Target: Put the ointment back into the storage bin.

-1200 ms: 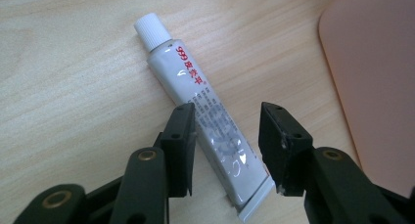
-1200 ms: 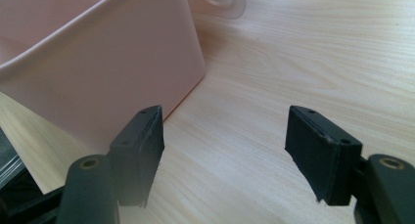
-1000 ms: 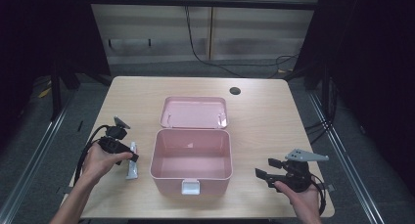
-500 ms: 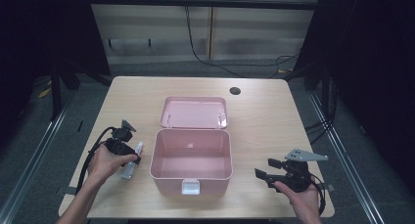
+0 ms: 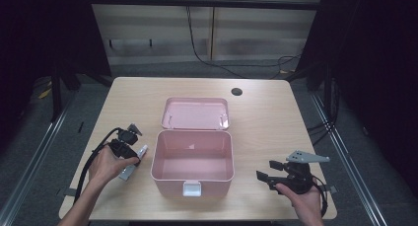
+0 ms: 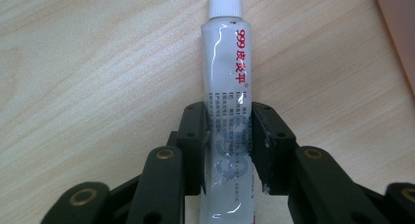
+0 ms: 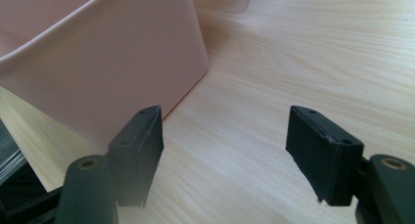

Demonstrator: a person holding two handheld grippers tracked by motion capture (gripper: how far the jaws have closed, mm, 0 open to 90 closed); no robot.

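Ointment tube (image 6: 228, 111) clamped in left gripper (image 6: 228, 136) low on table, right gripper (image 7: 225, 150) spread wide beside pink box (image 5: 192, 157)

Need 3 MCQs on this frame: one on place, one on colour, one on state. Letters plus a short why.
1. Where does the tube lie?
A. Inside the box
B. On the table, left of the box
C. On the lid

2. What colour is the box?
A. Pink
B. Blue
C. Green

3. How stands the right gripper?
A. Shut on the tube
B. Shut on the lid
C. Open, holding nothing

Answers: 1 B, the high view shows it on the table beside the box, in the left gripper. 2 A, walls and lid are pink. 3 C, its jaws stand wide apart over bare wood.
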